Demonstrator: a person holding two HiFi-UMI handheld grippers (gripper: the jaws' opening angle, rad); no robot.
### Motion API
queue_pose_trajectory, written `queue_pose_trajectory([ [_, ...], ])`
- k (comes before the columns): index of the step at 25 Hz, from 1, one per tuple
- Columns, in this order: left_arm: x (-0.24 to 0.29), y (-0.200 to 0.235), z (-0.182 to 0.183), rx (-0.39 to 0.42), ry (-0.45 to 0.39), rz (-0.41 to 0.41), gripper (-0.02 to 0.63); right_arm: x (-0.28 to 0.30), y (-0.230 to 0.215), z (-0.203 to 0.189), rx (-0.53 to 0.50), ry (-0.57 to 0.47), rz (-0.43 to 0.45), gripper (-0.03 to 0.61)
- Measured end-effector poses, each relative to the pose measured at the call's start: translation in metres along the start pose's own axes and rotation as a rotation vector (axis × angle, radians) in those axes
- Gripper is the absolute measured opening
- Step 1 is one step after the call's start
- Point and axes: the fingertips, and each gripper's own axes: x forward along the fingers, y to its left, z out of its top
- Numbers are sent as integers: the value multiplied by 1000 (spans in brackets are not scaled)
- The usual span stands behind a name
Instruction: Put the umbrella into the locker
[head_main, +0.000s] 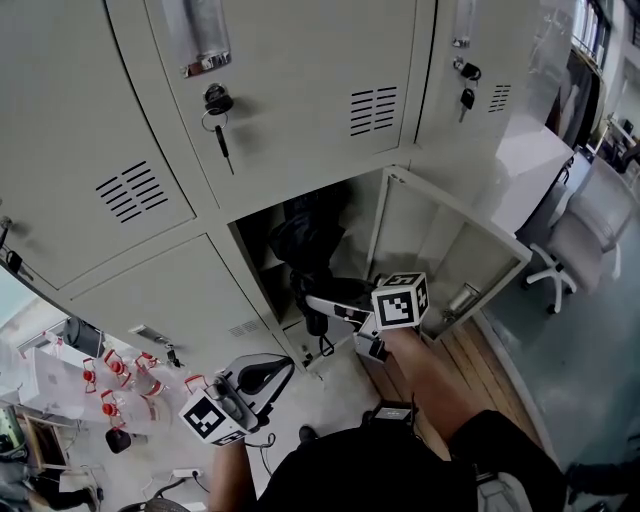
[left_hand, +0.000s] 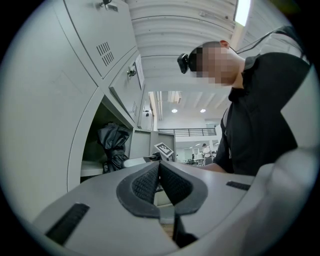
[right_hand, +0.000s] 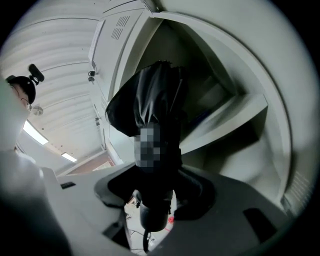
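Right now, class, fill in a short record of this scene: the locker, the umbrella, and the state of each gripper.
Locker door: swung open to the right
Umbrella: black, folded, top end inside the open compartment, handle end outside
Right gripper: closed on the umbrella near its handle end
Left gripper: jaws together, empty, apart from the locker
Key: hanging in the lock of the closed door above

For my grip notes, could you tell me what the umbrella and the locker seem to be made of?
The umbrella: black woven fabric, probably nylon or polyester, slightly glossy; it creases and catches soft highlights. The locker: painted sheet metal, likely steel, in matt light grey; its open door is thin with folded edges, and the neighbouring doors have punched vent slots.
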Motion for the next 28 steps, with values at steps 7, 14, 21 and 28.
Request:
queue_pose_trajectory([
  [7,0,-5,3,5,-6,-3,15,12,-3,15,6,-9,-29,215],
  [14,2,-12,3,6,-10,-20,15,24,-12,30,56,-25,-47,215],
  [21,5,-16,5,9,-15,-33,15,37,-22,46,113,-58,-67,216],
  [28,4,-16,6,11,-19,-32,15,44,-26,67,115,-89,-80,216],
])
